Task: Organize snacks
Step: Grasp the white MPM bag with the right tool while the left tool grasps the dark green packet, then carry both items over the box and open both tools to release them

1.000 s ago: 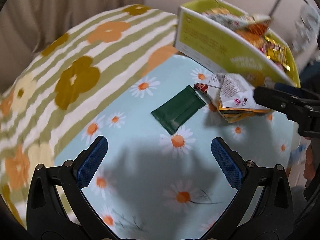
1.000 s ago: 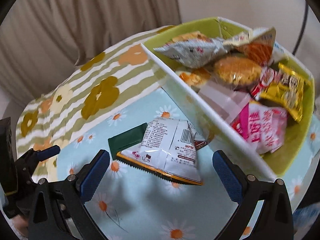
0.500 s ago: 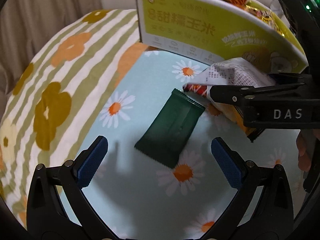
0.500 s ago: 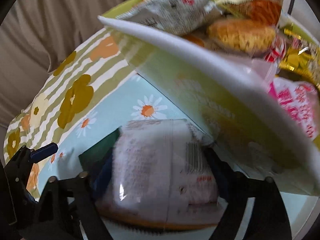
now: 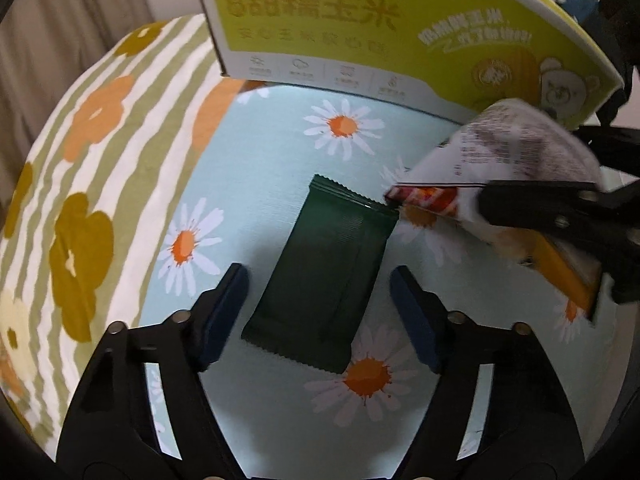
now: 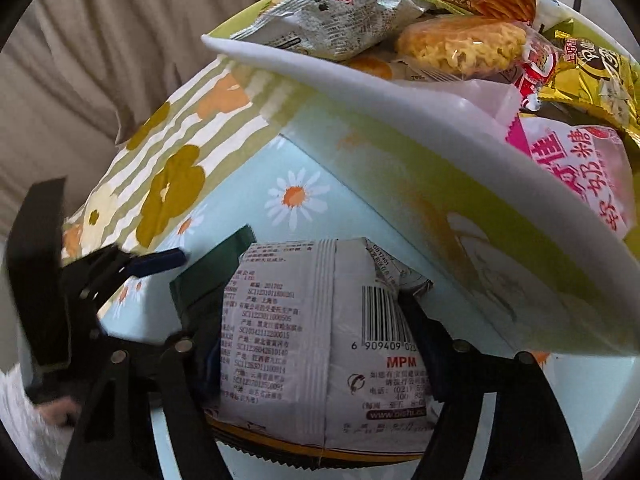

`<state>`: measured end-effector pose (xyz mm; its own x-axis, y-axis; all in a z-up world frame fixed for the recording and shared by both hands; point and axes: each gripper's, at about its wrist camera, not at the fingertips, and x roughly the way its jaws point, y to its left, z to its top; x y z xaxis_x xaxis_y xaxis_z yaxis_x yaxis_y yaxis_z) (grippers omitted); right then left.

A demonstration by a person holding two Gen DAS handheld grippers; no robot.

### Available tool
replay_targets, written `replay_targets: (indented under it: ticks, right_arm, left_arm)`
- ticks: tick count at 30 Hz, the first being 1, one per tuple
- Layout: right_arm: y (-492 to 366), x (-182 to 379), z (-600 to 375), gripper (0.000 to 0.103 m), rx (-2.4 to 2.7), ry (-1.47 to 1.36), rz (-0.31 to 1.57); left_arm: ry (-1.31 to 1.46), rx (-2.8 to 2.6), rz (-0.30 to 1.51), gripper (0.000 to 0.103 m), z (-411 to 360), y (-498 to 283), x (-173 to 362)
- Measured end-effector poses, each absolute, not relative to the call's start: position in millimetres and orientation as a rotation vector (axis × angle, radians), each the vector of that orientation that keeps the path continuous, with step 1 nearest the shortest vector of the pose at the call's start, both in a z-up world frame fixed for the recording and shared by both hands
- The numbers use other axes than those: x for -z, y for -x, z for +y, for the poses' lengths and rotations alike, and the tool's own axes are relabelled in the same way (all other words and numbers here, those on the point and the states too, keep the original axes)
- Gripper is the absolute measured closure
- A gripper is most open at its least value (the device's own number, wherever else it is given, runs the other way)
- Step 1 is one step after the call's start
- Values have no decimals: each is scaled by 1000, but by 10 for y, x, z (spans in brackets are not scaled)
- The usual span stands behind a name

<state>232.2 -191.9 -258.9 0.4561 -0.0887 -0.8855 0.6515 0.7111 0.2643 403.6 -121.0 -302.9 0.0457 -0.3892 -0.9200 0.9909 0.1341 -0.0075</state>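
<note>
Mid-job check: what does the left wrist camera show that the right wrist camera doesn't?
Left wrist only: the whole dark green packet flat between the closing left claw, pads not yet touching it.

Right wrist only: the snacks heaped in the box, and the barcode on the white bag, between the closing right claw.

Both: green packet, white bag, box, daisy cloth.

left tongs (image 5: 319,304): angled down, jaws closing | right tongs (image 6: 310,346): jaws closing, apparently gripping

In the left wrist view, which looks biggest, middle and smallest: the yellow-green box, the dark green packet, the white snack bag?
1. yellow-green box, though cut off by the frame
2. dark green packet
3. white snack bag, partly hidden by the right gripper

Packet and bag look close, so that order is unsure.
</note>
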Motion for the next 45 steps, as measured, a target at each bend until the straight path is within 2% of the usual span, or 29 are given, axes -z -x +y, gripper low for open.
replay_targets:
  ticks: [5, 8, 20, 33, 38, 45]
  right_arm:
    - [-2283, 2535, -1847, 32, 475, -583, 1014]
    - [-2245, 2540, -1837, 32, 465, -578, 1024]
    - [-2237, 2326, -1826, 33, 392, -571, 1004]
    - [-2201, 1429, -1775, 33, 179, -504, 856]
    - [-2073, 1040, -2162, 33, 135, -467, 777]
    - [-1869, 796, -3024, 33, 63, -390, 766]
  left_arm:
    - [-890, 1312, 956, 43, -1293, -3987, 3009]
    - [-912, 1328, 958, 58, -1322, -3961, 2987]
    - [-806, 1207, 1025, 58, -1113, -3911, 2758]
    - [-593, 990, 1001, 58, -645, -3833, 1727]
    - [-552, 941, 954, 58, -811, -3680, 1336]
    - [-468, 857, 927, 58, -1557, -3321, 1081]
